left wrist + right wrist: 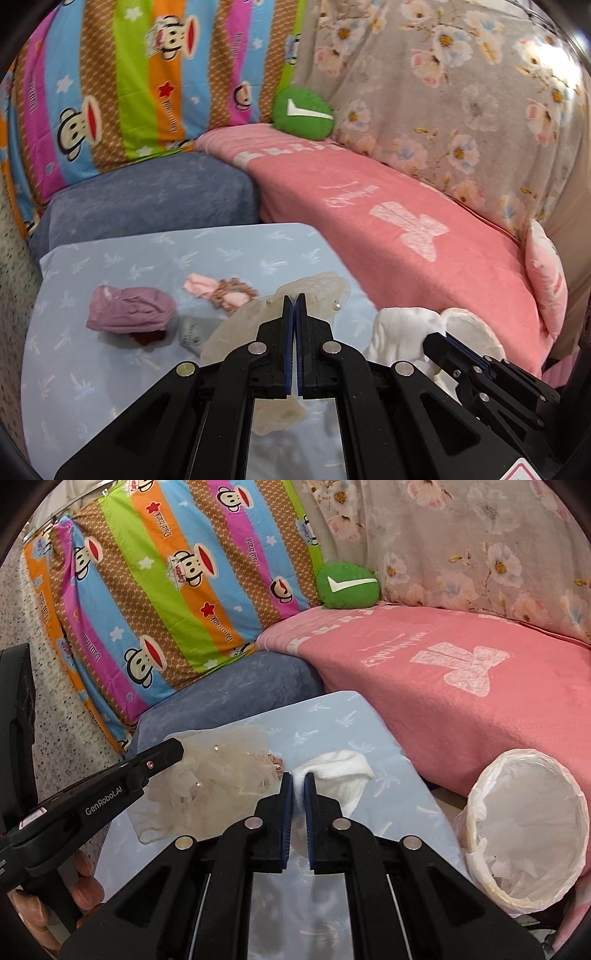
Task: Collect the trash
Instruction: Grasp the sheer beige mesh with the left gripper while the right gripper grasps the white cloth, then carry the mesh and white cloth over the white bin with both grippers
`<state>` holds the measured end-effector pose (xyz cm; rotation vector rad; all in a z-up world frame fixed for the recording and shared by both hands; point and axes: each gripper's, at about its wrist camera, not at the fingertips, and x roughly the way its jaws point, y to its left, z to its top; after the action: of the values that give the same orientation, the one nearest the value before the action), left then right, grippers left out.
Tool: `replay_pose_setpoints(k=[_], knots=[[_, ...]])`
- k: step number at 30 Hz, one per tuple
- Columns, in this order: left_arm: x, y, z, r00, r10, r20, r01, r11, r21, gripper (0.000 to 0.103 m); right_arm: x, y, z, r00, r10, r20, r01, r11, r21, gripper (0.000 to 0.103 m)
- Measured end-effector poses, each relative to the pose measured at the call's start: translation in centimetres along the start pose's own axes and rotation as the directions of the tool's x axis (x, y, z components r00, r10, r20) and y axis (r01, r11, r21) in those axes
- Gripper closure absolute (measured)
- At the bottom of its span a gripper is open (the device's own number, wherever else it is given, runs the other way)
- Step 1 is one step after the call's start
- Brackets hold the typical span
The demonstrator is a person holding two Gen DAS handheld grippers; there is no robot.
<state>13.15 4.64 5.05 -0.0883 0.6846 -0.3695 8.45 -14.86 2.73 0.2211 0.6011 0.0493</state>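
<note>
My left gripper (294,297) is shut on a sheer cream mesh cloth with pearl beads (325,288), lifted over the light blue table (110,369); the cloth also shows in the right wrist view (221,771), with the left gripper (173,751) beside it. My right gripper (298,775) is shut on a white sock (340,771), also visible in the left wrist view (399,328). A bin lined with a white bag (528,827) stands at the right, below the table edge.
On the table lie a mauve cloth bundle (129,310), a pink scrunchie and cloth (221,291) and a grey item (192,330). A pink-covered couch (406,221), blue cushion (147,199), striped monkey quilt (129,81) and green pillow (303,114) surround it.
</note>
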Motion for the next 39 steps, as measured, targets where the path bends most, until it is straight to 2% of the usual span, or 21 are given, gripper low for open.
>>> replay_pose_setpoints(k=[8,17,28,39], knots=[[-0.8,-6.7,0.7,0.995,-0.099,0.010,0.098,0.991,0.091,0.103,-3.1,-3.7,0.4,0.997,-0.057,0.057,0.054,0.997,0.057,0.096],[0.2,-12.8,0.4,0.986,-0.164,-0.025,0.166,0.971,0.173,0.103,-6.0,-8.8,0.1,0.985,-0.147,0.091,0.133,0.981,0.144,0.096],[2.6,-19.8,-0.4,0.962,-0.255,-0.098,0.271,0.932,0.239,0.103,-9.4,-15.0,-0.6,0.958,-0.266,0.106,0.234,0.941,0.246,0.096],[5.2,-25.6,-1.1,0.934,-0.320,-0.161,0.354,0.890,0.288,0.103,-10.8,-18.7,-1.2,0.942,-0.322,0.092,0.283,0.913,0.295,0.096]])
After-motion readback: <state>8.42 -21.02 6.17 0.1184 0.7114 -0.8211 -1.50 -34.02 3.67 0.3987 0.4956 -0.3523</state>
